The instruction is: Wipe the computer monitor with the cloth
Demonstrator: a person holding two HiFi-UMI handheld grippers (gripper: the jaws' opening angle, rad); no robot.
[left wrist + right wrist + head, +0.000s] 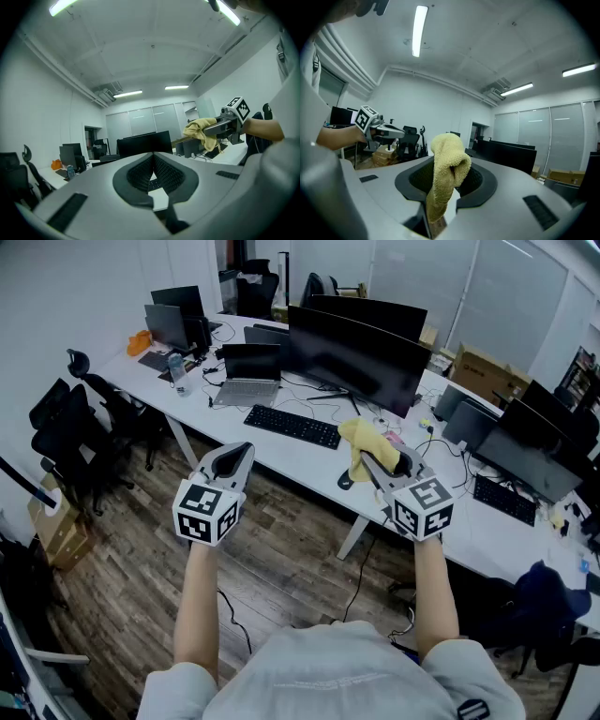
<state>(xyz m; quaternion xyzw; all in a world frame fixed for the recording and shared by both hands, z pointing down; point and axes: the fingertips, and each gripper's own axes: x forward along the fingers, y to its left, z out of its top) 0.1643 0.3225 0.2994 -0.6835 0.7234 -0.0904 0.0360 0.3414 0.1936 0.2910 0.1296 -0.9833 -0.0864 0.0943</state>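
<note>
A yellow cloth hangs from my right gripper, whose jaws are shut on it; in the right gripper view the cloth drapes over the closed jaws. The wide black monitor stands on the white desk, just beyond the cloth and apart from it. My left gripper is held over the floor in front of the desk, shut and empty. In the left gripper view the monitor shows ahead, with the right gripper and the cloth to its right.
A black keyboard, an open laptop and a water bottle lie on the desk. More monitors stand to the right. Black office chairs and a cardboard box are on the left. Cables hang under the desk.
</note>
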